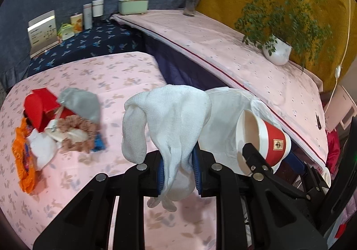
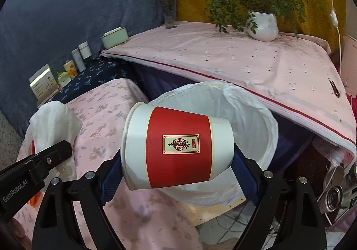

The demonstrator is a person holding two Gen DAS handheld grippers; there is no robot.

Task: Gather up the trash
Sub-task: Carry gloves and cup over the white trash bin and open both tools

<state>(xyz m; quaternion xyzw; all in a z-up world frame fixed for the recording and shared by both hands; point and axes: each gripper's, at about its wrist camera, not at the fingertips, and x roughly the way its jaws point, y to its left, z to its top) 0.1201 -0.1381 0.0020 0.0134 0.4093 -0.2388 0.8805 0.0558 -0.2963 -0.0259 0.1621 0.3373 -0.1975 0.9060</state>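
Claws (image 1: 178, 172) (image 2: 177, 174) gripping glove (image 1: 169, 116), cup (image 2: 176, 147) (sideways)

Home living rm: floral cloth-covered tables (image 1: 125, 71), potted plant (image 2: 263, 25), flower vase (image 2: 169, 13), tea tins (image 1: 87, 16).

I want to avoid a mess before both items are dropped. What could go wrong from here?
1. The right gripper holds the paper cup sideways near the bin's near rim; released now, it might bounce out.
2. The white cloth in the left gripper hangs over the table, not the bin; it may fall outside.
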